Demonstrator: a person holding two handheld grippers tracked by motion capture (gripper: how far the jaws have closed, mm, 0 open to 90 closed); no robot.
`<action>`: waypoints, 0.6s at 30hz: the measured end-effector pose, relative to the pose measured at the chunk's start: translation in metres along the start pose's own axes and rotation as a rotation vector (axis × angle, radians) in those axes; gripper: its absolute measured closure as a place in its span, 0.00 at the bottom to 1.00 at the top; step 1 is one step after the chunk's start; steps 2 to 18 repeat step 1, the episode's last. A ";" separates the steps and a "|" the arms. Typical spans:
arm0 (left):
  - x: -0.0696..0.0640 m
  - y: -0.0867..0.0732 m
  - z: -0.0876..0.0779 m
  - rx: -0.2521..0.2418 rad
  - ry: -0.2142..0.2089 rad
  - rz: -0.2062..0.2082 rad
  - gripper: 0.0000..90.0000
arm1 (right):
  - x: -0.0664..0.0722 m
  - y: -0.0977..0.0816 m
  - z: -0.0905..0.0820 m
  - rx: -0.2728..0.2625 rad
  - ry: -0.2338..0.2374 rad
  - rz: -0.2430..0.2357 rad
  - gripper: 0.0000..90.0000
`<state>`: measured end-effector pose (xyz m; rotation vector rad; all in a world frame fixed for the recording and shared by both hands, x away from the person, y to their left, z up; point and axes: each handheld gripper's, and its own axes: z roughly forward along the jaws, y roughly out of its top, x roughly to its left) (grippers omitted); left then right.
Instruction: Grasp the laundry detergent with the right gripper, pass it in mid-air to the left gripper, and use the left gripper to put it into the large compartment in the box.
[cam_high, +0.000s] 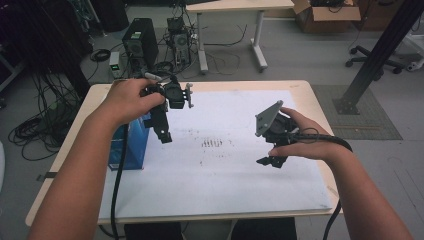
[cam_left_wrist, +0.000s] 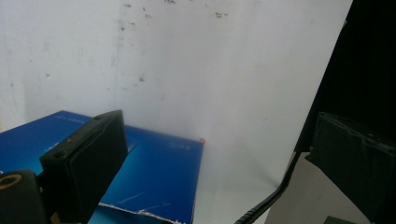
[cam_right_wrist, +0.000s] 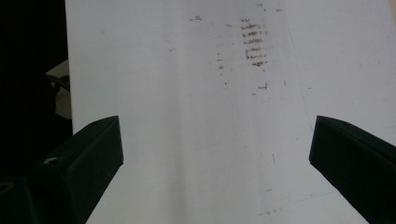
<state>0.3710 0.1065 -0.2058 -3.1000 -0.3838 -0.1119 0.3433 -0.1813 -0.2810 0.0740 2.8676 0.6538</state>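
Observation:
A blue box (cam_high: 134, 145) stands on the left part of the white sheet (cam_high: 225, 180) that covers the table. My left gripper (cam_high: 165, 136) hangs just to the right of the box, held from above by a hand, jaws pointing down. In the left gripper view the left gripper (cam_left_wrist: 217, 135) is open and holds nothing, with the blue box (cam_left_wrist: 159, 172) under its left jaw. My right gripper (cam_high: 270, 161) hovers over the sheet's right part. Seen in the right gripper view, the right gripper (cam_right_wrist: 215, 135) is open over bare white sheet (cam_right_wrist: 187, 93).
A patch of dark smudges (cam_high: 212, 143) marks the sheet's middle. The wooden table edge (cam_high: 310, 90) frames the sheet. Beyond it on the floor are a computer tower (cam_high: 140, 42), tangled cables (cam_high: 35, 130), a desk (cam_high: 235, 7), a cardboard box (cam_high: 325, 15) and a black post (cam_high: 375, 55).

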 end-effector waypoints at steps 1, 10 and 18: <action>0.000 0.000 0.000 0.002 -0.001 0.002 0.05 | -0.001 0.001 0.000 0.003 0.001 -0.002 0.03; 0.000 0.000 0.000 0.002 -0.001 0.002 0.05 | -0.001 0.001 0.000 0.003 0.001 -0.002 0.03; 0.000 0.000 0.000 0.002 -0.001 0.002 0.05 | -0.001 0.001 0.000 0.003 0.001 -0.002 0.03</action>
